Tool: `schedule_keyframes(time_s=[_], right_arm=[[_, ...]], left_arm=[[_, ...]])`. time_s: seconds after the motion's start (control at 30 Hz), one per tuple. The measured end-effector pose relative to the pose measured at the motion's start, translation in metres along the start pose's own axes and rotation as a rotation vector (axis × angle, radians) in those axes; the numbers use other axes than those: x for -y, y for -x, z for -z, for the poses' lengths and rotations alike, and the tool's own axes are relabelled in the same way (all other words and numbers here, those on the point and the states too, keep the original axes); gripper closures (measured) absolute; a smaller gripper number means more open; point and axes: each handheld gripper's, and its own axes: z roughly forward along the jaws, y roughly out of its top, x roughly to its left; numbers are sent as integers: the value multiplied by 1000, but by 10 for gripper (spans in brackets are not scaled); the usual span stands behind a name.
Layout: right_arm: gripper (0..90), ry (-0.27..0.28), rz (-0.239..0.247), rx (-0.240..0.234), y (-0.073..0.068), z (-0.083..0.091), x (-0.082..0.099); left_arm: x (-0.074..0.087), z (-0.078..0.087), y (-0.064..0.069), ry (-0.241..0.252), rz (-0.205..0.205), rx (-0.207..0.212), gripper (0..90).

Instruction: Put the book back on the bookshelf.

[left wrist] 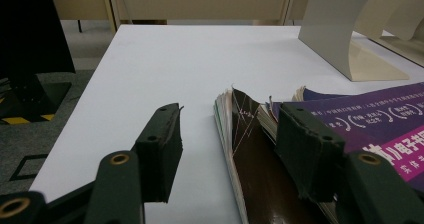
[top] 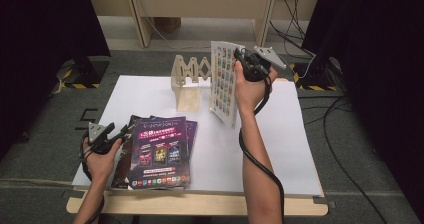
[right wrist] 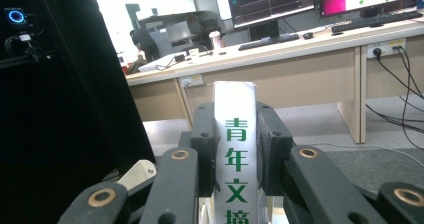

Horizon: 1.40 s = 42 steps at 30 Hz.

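Step in hand: shelving, by judgement; right tool (top: 239,59) clamped on spine of magazine (top: 224,82), held upright, aloft, just beside wooden book rack (top: 189,80).
Next move: likely lowering magazine upright into rack, spine kept square.
Left tool (left wrist: 227,136): jaws parted, straddling edge of magazine stack (top: 157,151) lying on white surface (top: 280,144).
In the way: rack's folding end, close to magazine.

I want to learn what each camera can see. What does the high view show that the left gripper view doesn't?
High view alone: the right gripper lifting a magazine upright off the table, both of the person's forearms, and the dark floor around.

Left gripper view alone: the fanned page edges of the stack, seen close between open jaws.

Both: the white table, the purple magazines and the wooden rack.
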Motion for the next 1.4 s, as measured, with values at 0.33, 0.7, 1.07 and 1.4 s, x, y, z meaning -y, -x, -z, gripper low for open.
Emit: schedule_keyframes(time_s=[0.33, 0.7, 1.07, 1.4], right_arm=[[747, 20, 0, 18, -1, -10, -2], [747, 11, 1, 25, -3, -23, 1], [747, 36, 46, 22, -9, -26, 5], [743, 43, 144, 33, -19, -20, 20]], left_arm=[[0, 0, 0, -3, -3, 1, 431], [0, 0, 0, -1, 2, 3, 431], [0, 0, -1, -1, 5, 5, 431], [0, 0, -1, 1, 6, 6, 431]])
